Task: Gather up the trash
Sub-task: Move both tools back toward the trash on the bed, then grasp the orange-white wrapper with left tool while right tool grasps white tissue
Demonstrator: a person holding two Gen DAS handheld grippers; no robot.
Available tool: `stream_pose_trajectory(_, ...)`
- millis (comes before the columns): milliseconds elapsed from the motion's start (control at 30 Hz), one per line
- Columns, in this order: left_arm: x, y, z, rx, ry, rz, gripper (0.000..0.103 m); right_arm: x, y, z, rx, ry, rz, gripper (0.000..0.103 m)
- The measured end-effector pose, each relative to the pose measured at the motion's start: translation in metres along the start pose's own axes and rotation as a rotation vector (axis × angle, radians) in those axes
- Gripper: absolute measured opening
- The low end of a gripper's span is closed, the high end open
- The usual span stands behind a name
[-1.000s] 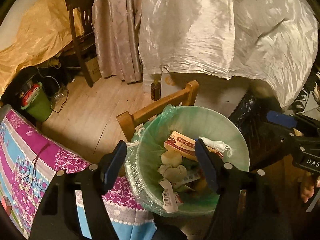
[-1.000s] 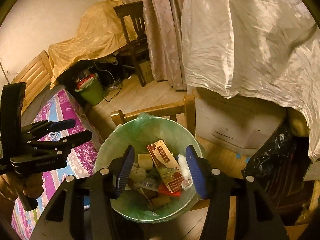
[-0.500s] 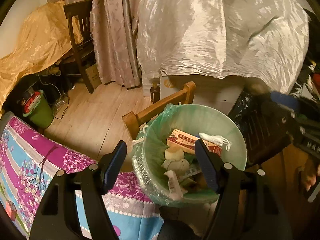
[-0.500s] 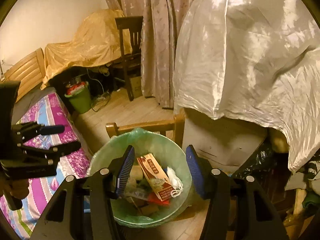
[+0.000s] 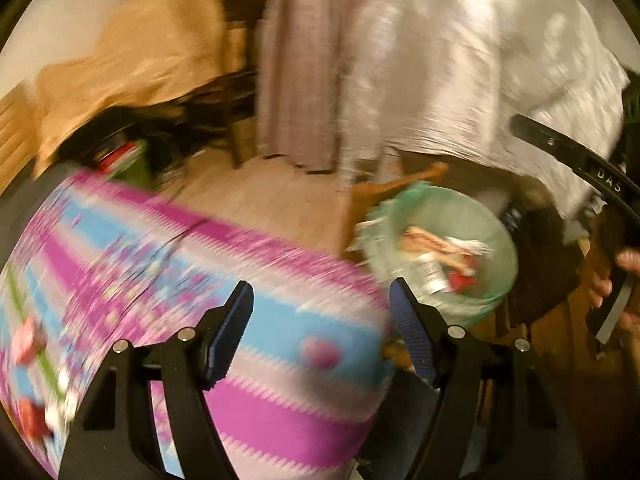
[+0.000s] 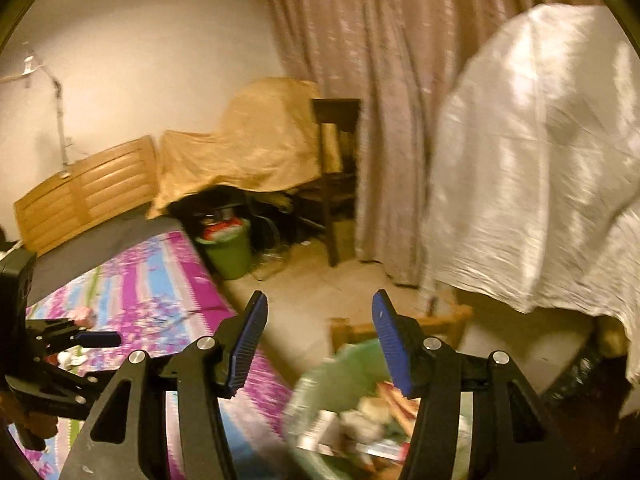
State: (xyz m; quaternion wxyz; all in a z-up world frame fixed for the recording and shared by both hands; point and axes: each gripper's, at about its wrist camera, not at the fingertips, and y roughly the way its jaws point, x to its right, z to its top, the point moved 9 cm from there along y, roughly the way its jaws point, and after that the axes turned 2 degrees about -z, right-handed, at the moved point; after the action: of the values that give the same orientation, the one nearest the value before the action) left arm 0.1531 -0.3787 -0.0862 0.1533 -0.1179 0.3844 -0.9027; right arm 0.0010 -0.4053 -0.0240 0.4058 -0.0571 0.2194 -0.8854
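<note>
A pale green bin with a green liner [image 5: 492, 236] stands on a wooden chair and holds mixed trash, among it a red and cream box [image 5: 430, 240]. In the left wrist view the bin is to the right of my open, empty left gripper [image 5: 320, 320], which is over the bed. In the right wrist view the bin [image 6: 352, 364] is low, below my open, empty right gripper [image 6: 318, 332]. The left gripper also shows at the left edge of the right wrist view [image 6: 72, 340]. Both views are blurred.
A bed with a pink and blue floral cover [image 5: 160, 280] fills the left. A wooden chair back [image 5: 396, 188] is behind the bin. A white plastic-covered bulk [image 6: 540, 160], curtains [image 6: 360, 80], a dark chair [image 6: 336, 168] and a green bin [image 6: 230, 250] stand farther back.
Both grippers have pulled back and swung left, away from the bin. The left one now looks over the bed, the right one looks higher into the room. Both stay open and empty.
</note>
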Motion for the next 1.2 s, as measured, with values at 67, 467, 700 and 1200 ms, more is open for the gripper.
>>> stream_pose_trajectory(67, -0.045, -0.023, -0.022, 0.023, -0.085, 0.066, 0.068, -0.029, 0.008, -0.003, -0.015, -0.022, 0.051, 0.063)
stream_pose_trajectory(467, -0.298, -0.157, -0.188, 0.067, -0.512, 0.497, 0.068, -0.348, 0.052, -0.082, -0.162, -0.453, 0.613, 0.078)
stream_pose_trajectory(700, -0.39, -0.176, -0.271, 0.018, -0.597, 0.505, 0.068, -0.513, 0.067, -0.16, -0.257, -0.781, 0.927, 0.09)
stream_pose_trajectory(1200, -0.469, -0.108, -0.283, -0.031, -0.474, 0.419, 0.057, -0.639, 0.157, -0.252, -0.406, -1.188, 1.007, 0.078)
